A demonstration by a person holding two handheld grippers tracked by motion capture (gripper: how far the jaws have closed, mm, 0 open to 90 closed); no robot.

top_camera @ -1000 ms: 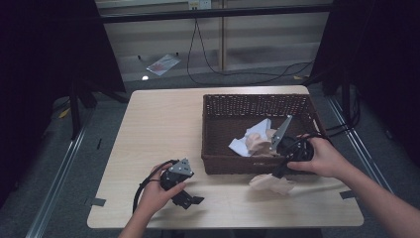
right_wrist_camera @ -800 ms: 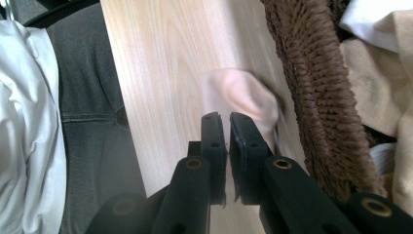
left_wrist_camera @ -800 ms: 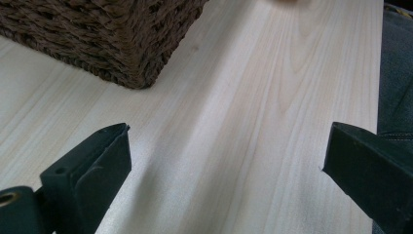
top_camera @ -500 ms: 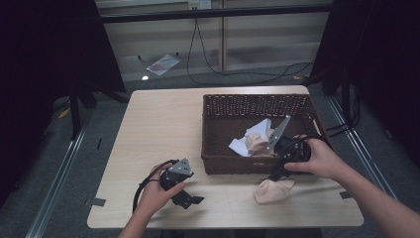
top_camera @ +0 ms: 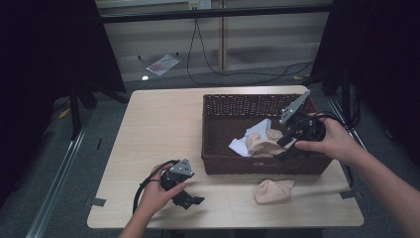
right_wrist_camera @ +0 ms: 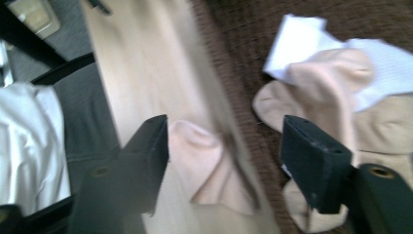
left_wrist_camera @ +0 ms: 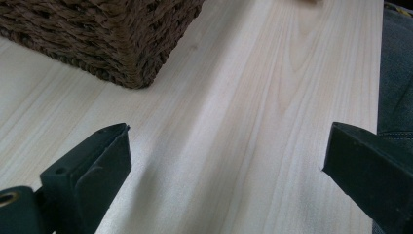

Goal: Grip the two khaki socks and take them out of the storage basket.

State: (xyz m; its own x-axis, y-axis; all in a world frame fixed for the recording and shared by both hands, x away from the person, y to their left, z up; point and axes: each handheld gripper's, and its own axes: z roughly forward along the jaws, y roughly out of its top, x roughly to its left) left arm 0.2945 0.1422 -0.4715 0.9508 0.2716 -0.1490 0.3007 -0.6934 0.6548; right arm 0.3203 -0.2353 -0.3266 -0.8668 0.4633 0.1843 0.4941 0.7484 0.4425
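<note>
Pale wooden table (top_camera: 163, 129), dim room around it. At left, the left gripper (top_camera: 187, 197) is kept resting on the tabletop, unmoved, jaws wide apart and empty. A peach sock (top_camera: 274, 190), a second ago hanging from the right gripper, has been dropped on the table just in front of the wicker basket (top_camera: 247, 163). More socks (top_camera: 262, 144) remain inside. The right gripper (top_camera: 287, 148) has been lifted over the basket's front wall, jaws parted, nothing held. Unloading is judged under way.

We take this for a lab or recording studio: a pale wooden tabletop (top_camera: 163, 124) stands alone on grey carpeted floor (top_camera: 59, 163), black curtains (top_camera: 44, 44) hang on both sides, and loose black cables (top_camera: 218, 64) trail along the back wall.
</note>
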